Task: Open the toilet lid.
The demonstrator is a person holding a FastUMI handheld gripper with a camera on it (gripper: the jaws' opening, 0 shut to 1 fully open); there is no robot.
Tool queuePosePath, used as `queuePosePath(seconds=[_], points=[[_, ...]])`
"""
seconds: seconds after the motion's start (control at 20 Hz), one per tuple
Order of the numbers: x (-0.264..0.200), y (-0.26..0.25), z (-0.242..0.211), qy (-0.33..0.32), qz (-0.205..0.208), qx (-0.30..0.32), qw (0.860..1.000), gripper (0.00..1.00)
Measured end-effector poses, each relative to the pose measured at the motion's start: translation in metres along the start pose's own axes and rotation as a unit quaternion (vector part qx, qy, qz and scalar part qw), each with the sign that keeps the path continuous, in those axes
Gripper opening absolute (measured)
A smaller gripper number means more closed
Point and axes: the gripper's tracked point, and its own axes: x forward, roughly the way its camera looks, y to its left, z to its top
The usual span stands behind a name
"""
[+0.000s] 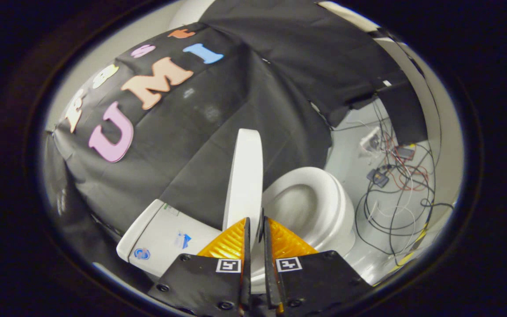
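Holding the tongs [255, 229] nearly closed, you have the two fingers either side of the lower edge of the toilet lid [245, 180]; whether both press on it cannot be told. Left of the fingers sits the tank [161, 235]. The lid stands upright, edge-on. Right of it, the seat [324, 193] rings the open bowl [295, 207]. Further right, loose cables [394, 193] lie on the floor [350, 145].

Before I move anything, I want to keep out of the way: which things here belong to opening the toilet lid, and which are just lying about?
Belongs to the job:
- toilet lid, raised on edge, its rim between the nearly closed tongs
- toilet seat
- toilet tank

Just lying about:
- tangled cables on the floor
- small circuit boards among them
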Motion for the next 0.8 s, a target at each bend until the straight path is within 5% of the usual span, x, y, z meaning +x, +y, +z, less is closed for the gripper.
queuePosePath(seconds=[0.8], points=[[-0.019,0.149,-0.009,0.009,0.101,-0.241,0.965,0.15]])
